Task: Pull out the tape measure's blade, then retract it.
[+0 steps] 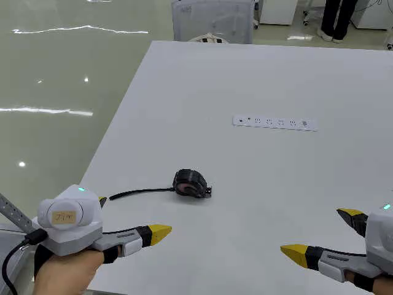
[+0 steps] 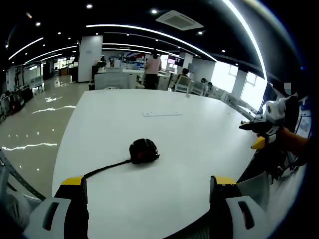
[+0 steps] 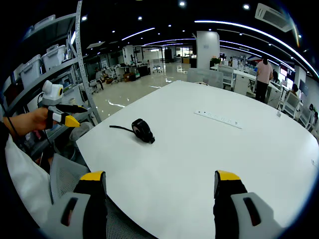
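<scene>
The tape measure (image 1: 191,184), a dark round case, lies on the white surface (image 1: 258,74) just left of centre in the head view. A black strap (image 1: 138,192) trails from it toward the left of the frame.

The left gripper (image 1: 131,216) sits at the lower left, held in a hand (image 1: 61,267). Its yellow-tipped jaws are spread wide and hold nothing. The right gripper (image 1: 323,232) sits at the lower right, its jaws likewise spread and empty. Both are well apart from the tape measure, nearer the bottom of the frame.

In the left gripper view the tape measure lies just left of centre, above and between the two jaws, and the right gripper shows at the right edge. In the right gripper view it lies left of centre, with the left gripper at the left edge.

A power strip (image 1: 274,123) lies flat, up and right of centre in the head view, well apart from the tape measure.
</scene>
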A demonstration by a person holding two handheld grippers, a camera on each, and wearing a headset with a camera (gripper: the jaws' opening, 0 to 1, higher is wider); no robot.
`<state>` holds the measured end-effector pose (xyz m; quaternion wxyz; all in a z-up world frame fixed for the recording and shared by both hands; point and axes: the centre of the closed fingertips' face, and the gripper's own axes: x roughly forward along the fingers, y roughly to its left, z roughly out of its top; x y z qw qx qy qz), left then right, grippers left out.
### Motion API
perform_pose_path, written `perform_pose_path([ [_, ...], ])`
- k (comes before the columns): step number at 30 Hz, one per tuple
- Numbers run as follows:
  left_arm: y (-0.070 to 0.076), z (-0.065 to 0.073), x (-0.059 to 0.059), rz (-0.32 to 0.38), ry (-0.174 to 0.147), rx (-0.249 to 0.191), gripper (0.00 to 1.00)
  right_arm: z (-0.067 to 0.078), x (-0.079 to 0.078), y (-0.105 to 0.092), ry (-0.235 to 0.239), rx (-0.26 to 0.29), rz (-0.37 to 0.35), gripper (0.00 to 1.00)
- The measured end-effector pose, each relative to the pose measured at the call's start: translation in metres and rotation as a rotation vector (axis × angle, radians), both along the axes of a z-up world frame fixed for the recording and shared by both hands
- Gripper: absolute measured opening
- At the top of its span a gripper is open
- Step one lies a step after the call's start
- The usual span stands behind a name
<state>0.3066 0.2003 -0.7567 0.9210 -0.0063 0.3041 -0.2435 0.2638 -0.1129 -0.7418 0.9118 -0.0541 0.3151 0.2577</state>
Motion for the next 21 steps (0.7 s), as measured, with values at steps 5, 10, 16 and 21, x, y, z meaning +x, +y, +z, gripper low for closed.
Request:
perform_pose_path([
  [5, 0.0012, -0.0004, 0.0005, -0.004, -0.001, 0.006, 1.0, -0.0012, 0.0012, 0.0031, 0.005, -0.001, 0.004, 0.92],
  [10, 0.0035, -0.0017, 0.0004, -0.009, -0.001, 0.027, 1.0, -0.0045, 0.0005, 0.0041, 0.017, -0.004, 0.005, 0.92],
  [16, 0.0044, -0.0014, 0.0001, -0.009, -0.001, 0.03, 1.0, -0.0072, 0.0005, 0.004, 0.025, -0.008, 0.004, 0.91],
  [21, 0.0041, -0.0012, 0.0008, -0.017, -0.01, 0.036, 1.0, -0.0072, 0.0021, 0.004, 0.022, -0.01, 0.005, 0.91],
])
